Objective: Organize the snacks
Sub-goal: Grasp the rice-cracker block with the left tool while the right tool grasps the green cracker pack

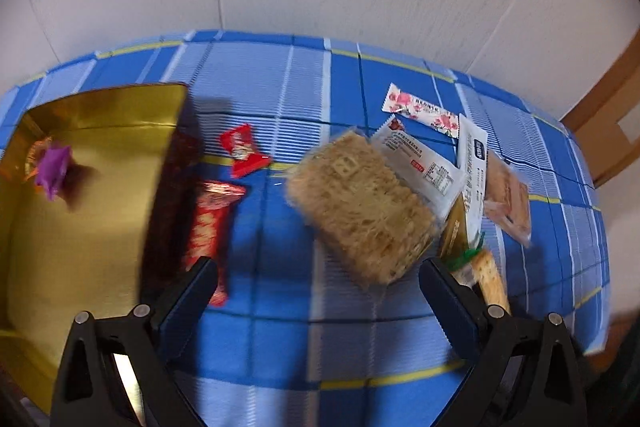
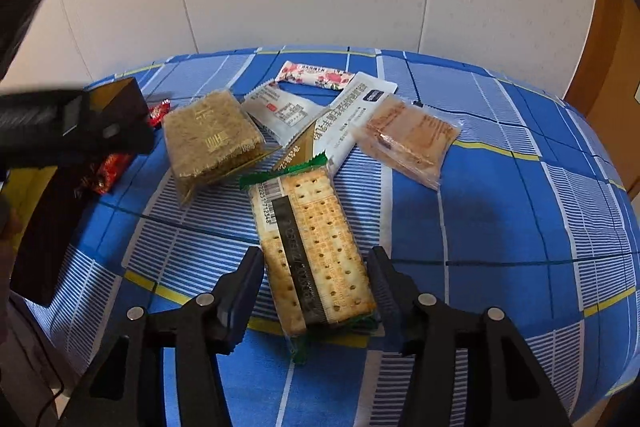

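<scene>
Snacks lie on a blue checked cloth (image 1: 280,87). My left gripper (image 1: 318,267) is open and empty above the cloth, between a red snack pack (image 1: 210,223) and a noodle-like block (image 1: 360,211). A gold-lined box (image 1: 92,211) at the left holds a purple-wrapped candy (image 1: 52,167). My right gripper (image 2: 316,267) is open, its jaws on either side of a cracker pack (image 2: 316,247) with green ends; I cannot tell if they touch it. The noodle block (image 2: 212,139) and the left gripper's body (image 2: 60,123) show to its left.
A small red candy (image 1: 242,151), a flowered bar (image 1: 420,111), white sachets (image 1: 424,163) and a clear pack of brown biscuits (image 2: 408,139) lie in a heap behind. The dark box wall (image 2: 52,227) stands at the left. A white wall is behind, a wooden frame at right.
</scene>
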Motion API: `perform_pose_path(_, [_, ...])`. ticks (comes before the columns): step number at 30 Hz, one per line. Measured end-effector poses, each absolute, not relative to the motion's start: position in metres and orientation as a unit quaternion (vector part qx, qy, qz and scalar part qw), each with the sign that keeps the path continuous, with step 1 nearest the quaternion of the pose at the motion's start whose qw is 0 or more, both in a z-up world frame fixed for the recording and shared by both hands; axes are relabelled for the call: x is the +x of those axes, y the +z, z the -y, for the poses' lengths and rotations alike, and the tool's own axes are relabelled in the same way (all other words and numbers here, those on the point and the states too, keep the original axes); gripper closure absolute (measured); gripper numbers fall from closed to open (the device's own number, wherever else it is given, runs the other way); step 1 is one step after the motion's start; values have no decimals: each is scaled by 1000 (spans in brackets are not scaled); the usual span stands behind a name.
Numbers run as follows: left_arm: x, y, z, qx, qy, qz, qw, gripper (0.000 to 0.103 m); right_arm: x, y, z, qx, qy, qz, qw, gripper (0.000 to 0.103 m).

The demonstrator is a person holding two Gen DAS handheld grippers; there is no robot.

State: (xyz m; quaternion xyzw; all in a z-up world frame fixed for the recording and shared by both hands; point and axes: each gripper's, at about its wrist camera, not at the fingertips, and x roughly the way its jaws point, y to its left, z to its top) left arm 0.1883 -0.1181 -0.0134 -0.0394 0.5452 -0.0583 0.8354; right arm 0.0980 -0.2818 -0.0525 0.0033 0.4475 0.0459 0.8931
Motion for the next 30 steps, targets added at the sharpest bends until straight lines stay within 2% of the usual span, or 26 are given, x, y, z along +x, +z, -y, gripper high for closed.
perform_pose_path(7, [223,-26,143,-63,-28,-581,811,2,96,-53,288,-2,25,-450,893,50])
perform_pose_path(11, [240,-34,157,-46,-11,-591,805,2,97,-52,308,46,19,-451,891,50])
perform_pose_path(17, [258,-51,165,-35,-3,-612,790,2,99,-53,308,44,21,-452,891,51])
perform_pose_path(23, [236,-45,158,7,-52,-593,804,13,102,-54,316,69,26,-455,887,51])
perform_pose_path(30, [227,-48,137,4,-51,-599,799,11,102,-55,316,75,26,-457,886,51])
